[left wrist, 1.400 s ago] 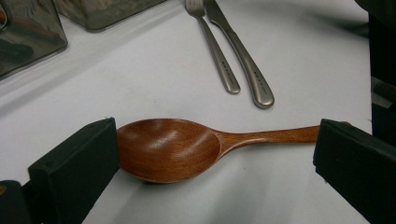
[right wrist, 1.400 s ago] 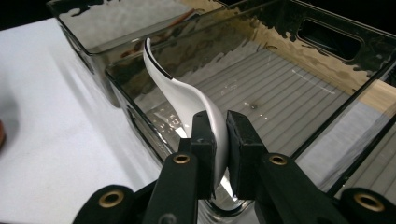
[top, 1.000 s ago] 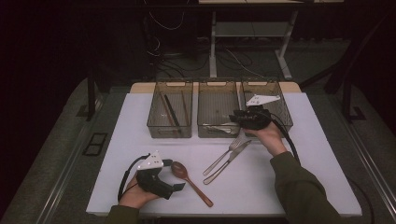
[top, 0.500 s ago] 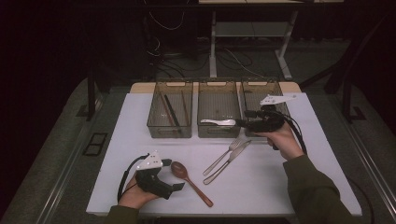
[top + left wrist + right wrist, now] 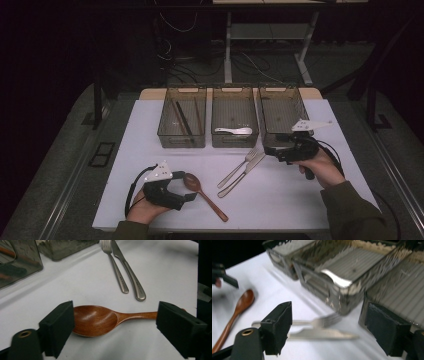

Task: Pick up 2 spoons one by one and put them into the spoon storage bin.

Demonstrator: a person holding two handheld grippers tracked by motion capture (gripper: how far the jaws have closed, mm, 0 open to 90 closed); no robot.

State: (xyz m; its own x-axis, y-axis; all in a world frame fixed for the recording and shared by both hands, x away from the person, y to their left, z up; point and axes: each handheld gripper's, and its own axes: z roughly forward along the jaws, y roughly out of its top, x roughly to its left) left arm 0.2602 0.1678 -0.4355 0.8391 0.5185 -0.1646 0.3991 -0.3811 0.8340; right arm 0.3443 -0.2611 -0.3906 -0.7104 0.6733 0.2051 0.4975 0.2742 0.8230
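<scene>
so on my worktop (image 5: 150,130): three bins (image 5: 234,116), one wooden spoon (image 5: 100,320) between my left tongs (image 5: 115,326), closing in; right tongs (image 5: 327,327) just opened, empty, over one fork (image 5: 322,320) and one knife (image 5: 322,334)

Left gripper (image 5: 186,196) at wooden spoon (image 5: 202,191) (bowl end); right gripper (image 5: 272,151) near fork (image 5: 238,166), knife (image 5: 243,174).
</scene>
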